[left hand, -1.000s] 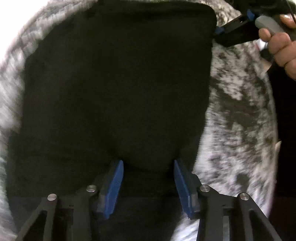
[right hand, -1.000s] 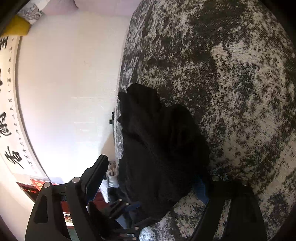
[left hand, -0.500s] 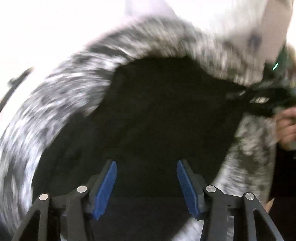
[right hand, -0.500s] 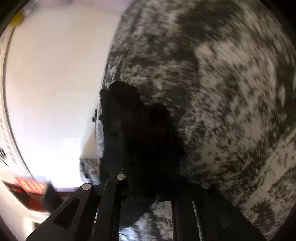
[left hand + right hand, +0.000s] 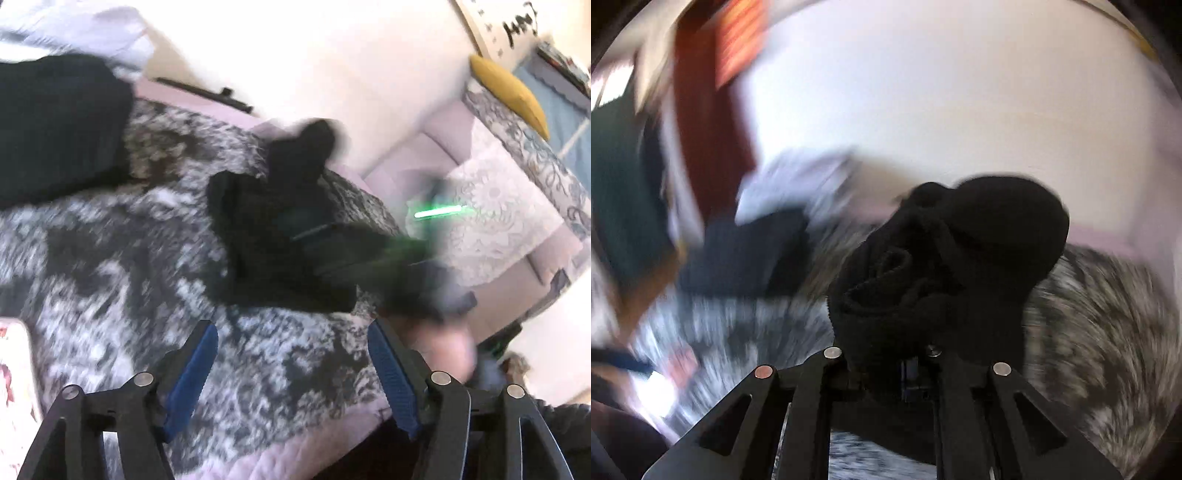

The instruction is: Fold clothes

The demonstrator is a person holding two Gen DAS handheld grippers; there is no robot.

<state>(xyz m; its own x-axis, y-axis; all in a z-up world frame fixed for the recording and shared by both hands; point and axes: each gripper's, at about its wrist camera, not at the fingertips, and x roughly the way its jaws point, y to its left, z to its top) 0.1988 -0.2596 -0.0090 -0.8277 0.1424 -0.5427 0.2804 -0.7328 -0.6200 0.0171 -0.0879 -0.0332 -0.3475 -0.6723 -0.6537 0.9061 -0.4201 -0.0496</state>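
Note:
A folded black garment (image 5: 280, 240) hangs bunched in my right gripper (image 5: 886, 369), which is shut on it and holds it above the grey-and-white patterned cover (image 5: 129, 295). In the right wrist view the garment (image 5: 953, 266) fills the space ahead of the fingers. My left gripper (image 5: 291, 373) is open and empty, its blue pads (image 5: 192, 373) over the cover, nearer than the garment. A second black folded piece (image 5: 55, 122) lies at the far left on the cover, also blurred in the right wrist view (image 5: 746, 254).
A white folded cloth (image 5: 85, 33) lies behind the far black piece. A sofa (image 5: 517, 177) with a lace cover and a yellow cushion (image 5: 513, 92) stands at right. A printed item (image 5: 14, 387) sits at the left edge. Both views are motion-blurred.
The right gripper shut on the black garment and lifted it off the cover, swinging round. The left gripper let go, drew back and stays open.

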